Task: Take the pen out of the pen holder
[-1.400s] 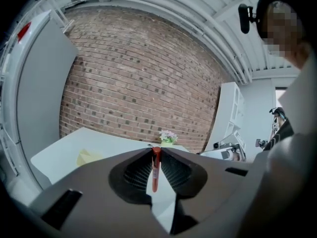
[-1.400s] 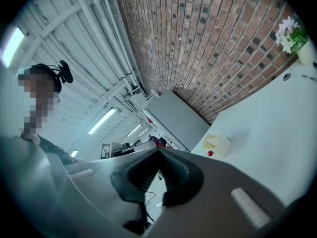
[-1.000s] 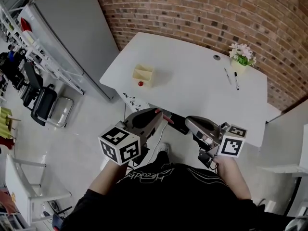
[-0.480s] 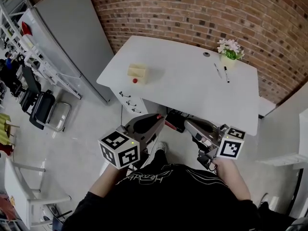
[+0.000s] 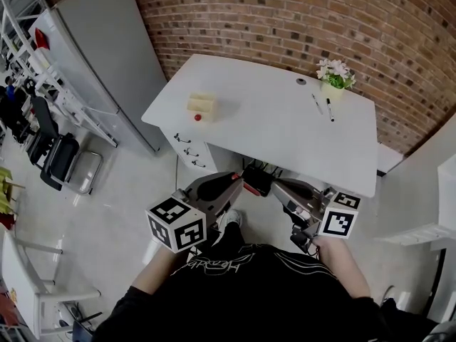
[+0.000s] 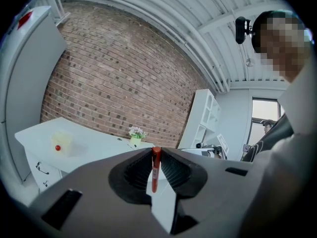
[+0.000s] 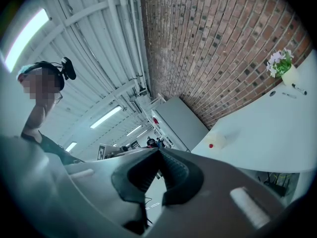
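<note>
My left gripper [image 5: 236, 179] is held at waist height, well back from the white table [image 5: 271, 130]. It is shut on a red pen [image 6: 155, 168], which stands upright between its pads [image 6: 171, 170]; the pen's red end [image 5: 249, 188] pokes out past the tips. My right gripper [image 5: 275, 185] hovers beside it. Its jaws meet at the tips [image 7: 158, 150] with nothing between them. A pale yellow pen holder [image 5: 202, 105] sits on the table's left part, with a small red ball [image 5: 198, 117] beside it.
A flower pot [image 5: 333, 78] stands at the table's far right with two dark pens [image 5: 328, 110] lying next to it. Drawers [image 5: 189, 152] hang under the table's left end. A grey cabinet [image 5: 92, 55], a shelf rack and a black chair [image 5: 60, 159] stand at the left. A brick wall runs behind.
Both grippers and the person have drawn back from the table, which now looks smaller and farther off. The red pen stays clamped in the left gripper.
</note>
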The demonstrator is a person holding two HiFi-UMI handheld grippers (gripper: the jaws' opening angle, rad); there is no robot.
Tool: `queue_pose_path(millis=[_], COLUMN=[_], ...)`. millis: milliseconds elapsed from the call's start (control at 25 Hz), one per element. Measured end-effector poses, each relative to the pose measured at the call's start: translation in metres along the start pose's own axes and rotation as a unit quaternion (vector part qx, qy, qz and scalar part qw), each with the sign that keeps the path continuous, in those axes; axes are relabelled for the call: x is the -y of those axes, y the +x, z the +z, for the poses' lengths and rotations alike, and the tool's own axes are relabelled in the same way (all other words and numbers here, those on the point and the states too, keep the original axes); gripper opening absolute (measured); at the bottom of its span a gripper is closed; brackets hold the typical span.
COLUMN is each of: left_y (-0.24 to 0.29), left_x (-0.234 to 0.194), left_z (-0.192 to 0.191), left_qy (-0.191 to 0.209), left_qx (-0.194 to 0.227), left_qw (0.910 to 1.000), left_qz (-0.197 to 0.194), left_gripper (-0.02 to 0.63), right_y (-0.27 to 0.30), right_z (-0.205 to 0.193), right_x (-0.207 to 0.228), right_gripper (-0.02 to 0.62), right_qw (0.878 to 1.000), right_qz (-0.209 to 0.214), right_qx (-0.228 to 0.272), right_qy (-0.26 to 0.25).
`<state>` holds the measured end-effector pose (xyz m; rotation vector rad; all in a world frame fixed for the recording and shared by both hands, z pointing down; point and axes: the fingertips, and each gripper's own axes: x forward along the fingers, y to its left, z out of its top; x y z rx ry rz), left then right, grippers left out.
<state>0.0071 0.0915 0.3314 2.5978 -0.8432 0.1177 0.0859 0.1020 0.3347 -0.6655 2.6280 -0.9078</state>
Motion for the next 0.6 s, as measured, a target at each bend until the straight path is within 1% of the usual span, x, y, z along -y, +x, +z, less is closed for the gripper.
queue_pose_path(millis=[400,600], left_y=[-0.007,-0.008], left_x=[0.008,0.013], left_z=[-0.001,-0.003], left_qy=[-0.001,0.008], left_qx=[0.0,0.001], left_qw=[1.0,1.0], left_qz=[0.004,0.004], left_gripper=[0.06,0.06], right_y=[0.0,-0.004], right_z=[-0.008,-0.011], right_x=[-0.011,-0.011], right_gripper=[0.003,0.003], right_qw=[1.0,1.0], right_qz=[0.007,0.011], right_qx=[-0.011,-0.011], right_qy=[-0.001,-0.001])
